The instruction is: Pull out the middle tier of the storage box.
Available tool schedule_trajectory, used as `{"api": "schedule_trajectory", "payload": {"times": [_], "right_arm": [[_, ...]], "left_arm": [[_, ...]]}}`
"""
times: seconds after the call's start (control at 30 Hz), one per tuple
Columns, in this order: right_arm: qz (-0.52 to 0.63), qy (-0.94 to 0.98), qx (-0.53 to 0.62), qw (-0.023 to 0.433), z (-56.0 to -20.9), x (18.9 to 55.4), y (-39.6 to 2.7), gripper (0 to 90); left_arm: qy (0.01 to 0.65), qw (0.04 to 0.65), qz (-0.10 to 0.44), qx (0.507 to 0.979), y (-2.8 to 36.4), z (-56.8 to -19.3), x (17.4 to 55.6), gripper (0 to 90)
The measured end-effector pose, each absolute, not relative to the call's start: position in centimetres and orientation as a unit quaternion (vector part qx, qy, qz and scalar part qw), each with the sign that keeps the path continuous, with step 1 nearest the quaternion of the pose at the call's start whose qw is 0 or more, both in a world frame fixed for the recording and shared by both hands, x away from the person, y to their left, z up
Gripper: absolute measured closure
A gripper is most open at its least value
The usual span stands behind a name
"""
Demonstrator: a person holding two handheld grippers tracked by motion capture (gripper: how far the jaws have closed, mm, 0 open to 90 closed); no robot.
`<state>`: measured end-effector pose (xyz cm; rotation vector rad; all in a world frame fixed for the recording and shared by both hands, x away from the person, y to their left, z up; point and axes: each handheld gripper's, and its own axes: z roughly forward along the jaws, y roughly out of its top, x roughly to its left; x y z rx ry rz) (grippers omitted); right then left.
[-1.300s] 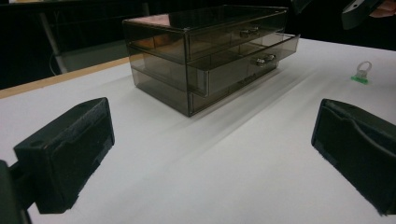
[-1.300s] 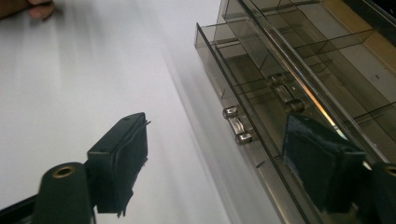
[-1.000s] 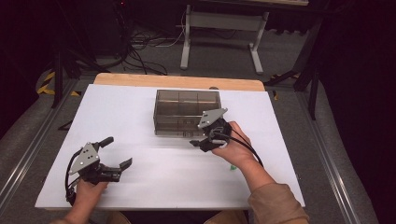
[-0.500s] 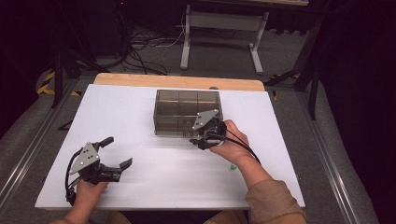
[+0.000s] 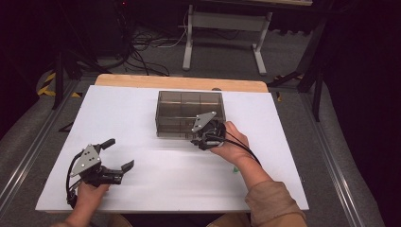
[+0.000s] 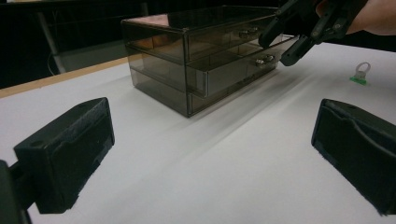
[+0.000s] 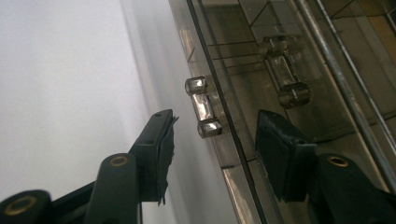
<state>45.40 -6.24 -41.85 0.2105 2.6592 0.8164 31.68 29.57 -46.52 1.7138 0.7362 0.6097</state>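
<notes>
my right gripper at the front of the smoked drawer box, jaws just narrowing around the lower drawer's handle without pinching it; drawers look shut, pull not started; left gripper gapes empty, well apart.

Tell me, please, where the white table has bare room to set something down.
The table is bare left of the drawer box, and between the left gripper and the right gripper. It is crowded at the box front, and a small green item lies by the right wrist.
</notes>
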Motion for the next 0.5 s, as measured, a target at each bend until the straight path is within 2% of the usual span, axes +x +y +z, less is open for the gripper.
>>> {"api": "schedule_trajectory", "payload": {"times": [0.37,0.5], "right_arm": [[0.265,0.946,0.066,0.177,-43.3,46.1,-5.1,56.4],[0.265,0.942,0.073,0.193,-43.2,46.0,-5.0,65.6]], "left_arm": [[0.311,0.557,0.257,0.726,29.6,-46.5,31.7,0.3],[0.311,0.557,0.256,0.726,29.6,-46.5,31.7,0.3]]}}
